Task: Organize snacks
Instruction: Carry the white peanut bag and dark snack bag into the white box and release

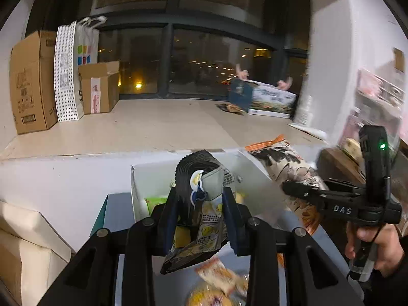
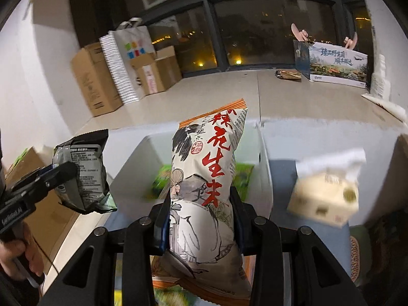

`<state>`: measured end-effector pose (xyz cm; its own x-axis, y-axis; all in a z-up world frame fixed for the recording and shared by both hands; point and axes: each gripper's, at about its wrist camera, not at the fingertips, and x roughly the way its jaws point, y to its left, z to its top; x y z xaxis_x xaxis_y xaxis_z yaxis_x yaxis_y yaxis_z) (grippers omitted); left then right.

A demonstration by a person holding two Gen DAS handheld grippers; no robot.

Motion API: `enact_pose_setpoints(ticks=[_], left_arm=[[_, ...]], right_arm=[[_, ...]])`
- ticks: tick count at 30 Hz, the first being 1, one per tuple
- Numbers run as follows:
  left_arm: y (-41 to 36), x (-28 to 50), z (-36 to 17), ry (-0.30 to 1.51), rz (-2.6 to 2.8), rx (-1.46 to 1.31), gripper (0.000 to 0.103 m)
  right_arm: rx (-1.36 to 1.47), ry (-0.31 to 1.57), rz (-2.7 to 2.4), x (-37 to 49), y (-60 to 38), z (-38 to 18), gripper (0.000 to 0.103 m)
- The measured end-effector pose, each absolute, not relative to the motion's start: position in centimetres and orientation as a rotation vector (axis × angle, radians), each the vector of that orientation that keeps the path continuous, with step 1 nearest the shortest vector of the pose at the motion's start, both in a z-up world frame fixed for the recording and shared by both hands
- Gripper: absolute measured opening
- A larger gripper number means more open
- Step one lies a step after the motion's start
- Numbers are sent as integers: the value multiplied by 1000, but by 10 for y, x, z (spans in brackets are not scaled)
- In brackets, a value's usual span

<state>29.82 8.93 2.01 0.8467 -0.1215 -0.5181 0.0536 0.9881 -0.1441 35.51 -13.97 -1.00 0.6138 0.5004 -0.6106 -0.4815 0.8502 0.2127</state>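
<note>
**Both claws loaded, white box only partly filled**

Nearest the left wrist camera, the left claw (image 1: pixel 201 211) is clamped on a black snack pouch (image 1: pixel 201 199) with yellow cartoon faces, held upright just above the near edge of the white box (image 1: pixel 142 178). Beneath it, loose packets (image 1: pixel 221 278) in orange and yellow lie on the grey bench (image 1: pixel 119 204), not yet sorted.

The right claw (image 2: pixel 201 219) grips a tall peanut bag (image 2: pixel 204 178) with red characters and an orange seal, its fingers pressing the bag's waist from both sides. This bag hangs over the same white box, slightly to the right of the black pouch.

Inside the box, green packets (image 2: pixel 163 178) sit on the floor; the rest of its interior is hidden behind the held bags. It looks far from full.

By the look of it the task is in its middle stretch: some snacks are boxed, two are in transit, and several wait on the bench. A cream tissue pack (image 2: pixel 323 196) sits to the right of the box, blurred. Cardboard boxes (image 1: pixel 33 81) stand well apart on the floor by the window
</note>
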Motion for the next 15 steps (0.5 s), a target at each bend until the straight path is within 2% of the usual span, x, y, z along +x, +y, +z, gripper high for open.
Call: enact_pose_setpoints(ticks=[2, 3, 4, 5, 6, 15], left_arm=[[97, 323, 14, 564, -60, -138, 41], [101, 335, 11, 571, -45, -145, 54], [106, 347, 6, 594, -31, -148, 83], [110, 357, 1, 615, -19, -155, 98], [115, 361, -3, 625, -28, -174, 103], [132, 318, -16, 605, -44, -215, 103]], right_arm=[[22, 733, 563, 385, -131, -8, 43], [20, 741, 565, 398, -128, -8, 46], [21, 739, 558, 408, -127, -8, 66], [18, 738, 545, 414, -126, -9, 82], [9, 736, 517, 422, -124, -9, 103], [52, 653, 506, 400, -138, -11, 103]])
